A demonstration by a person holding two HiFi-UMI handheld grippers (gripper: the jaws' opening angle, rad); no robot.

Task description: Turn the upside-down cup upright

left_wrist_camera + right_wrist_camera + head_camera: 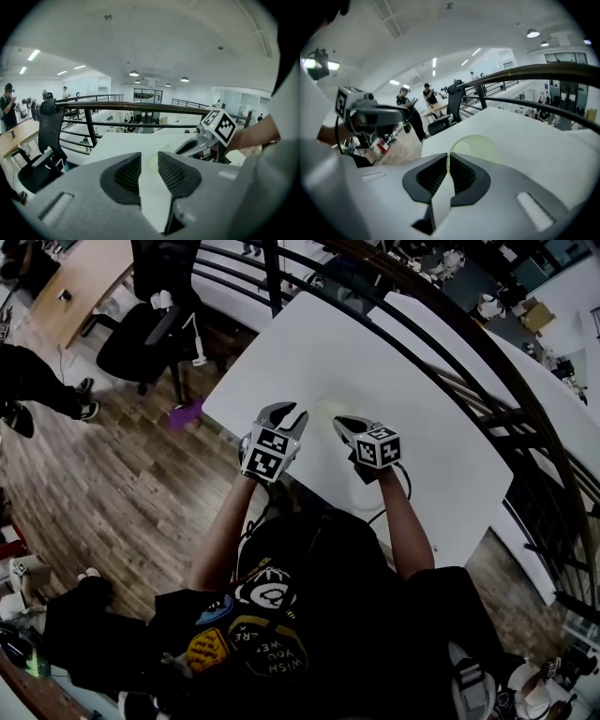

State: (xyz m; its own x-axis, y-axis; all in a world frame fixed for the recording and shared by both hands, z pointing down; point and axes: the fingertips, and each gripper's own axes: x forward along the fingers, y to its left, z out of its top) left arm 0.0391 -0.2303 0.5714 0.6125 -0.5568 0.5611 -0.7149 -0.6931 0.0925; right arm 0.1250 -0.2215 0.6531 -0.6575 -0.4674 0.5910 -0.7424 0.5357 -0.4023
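While the left claw (286, 414) and right claw (345, 425) hang low over the white desk (309, 334), the pale cup (328, 412) lies between their tips, its pose unclear. Left claw is partly open, gripping nothing; right claw is closed and empty, just short of the cup. A black chair (155, 324) and a purple object (185, 413) sit on the wooden floor by the desk's left edge. A dark railing (487, 390) runs behind.
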